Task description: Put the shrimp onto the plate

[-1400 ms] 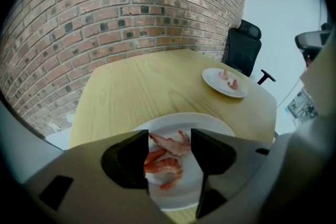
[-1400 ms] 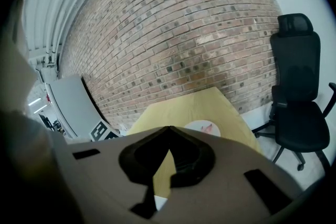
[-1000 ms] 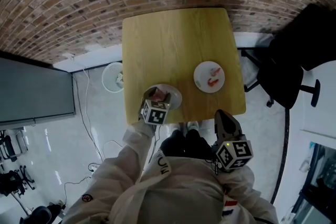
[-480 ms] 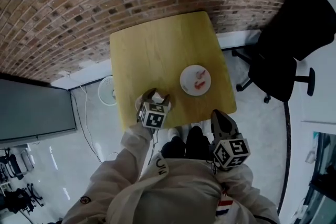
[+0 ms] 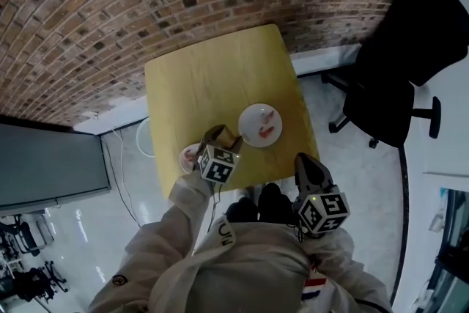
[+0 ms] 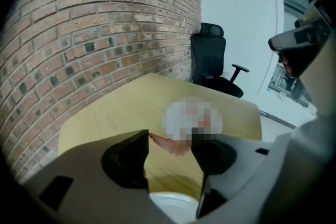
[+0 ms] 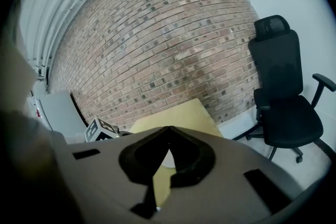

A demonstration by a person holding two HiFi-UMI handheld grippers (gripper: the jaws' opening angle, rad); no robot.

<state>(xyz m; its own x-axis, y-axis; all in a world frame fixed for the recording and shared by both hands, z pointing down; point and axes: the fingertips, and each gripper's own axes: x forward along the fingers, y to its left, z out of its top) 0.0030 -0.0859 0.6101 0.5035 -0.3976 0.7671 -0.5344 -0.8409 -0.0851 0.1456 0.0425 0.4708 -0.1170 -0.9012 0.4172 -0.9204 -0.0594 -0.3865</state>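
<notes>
– What are the jaws of the left gripper (image 6: pixel 170 140) doing?
– They are pinched on a pink shrimp (image 6: pixel 169 145). It is up over the near edge of the counter (image 5: pixel 212 77), with the near plate (image 5: pixel 187 156) just under it.
– And the right gripper (image 7: pixel 168 131)?
– Its jaws are closed tight with nothing in them. It hangs off the counter's near edge.
– Where is the far plate (image 5: pixel 251 116)?
– By the counter's right edge, just beside the left gripper. It has red bits (image 5: pixel 268 133) on it.
</notes>
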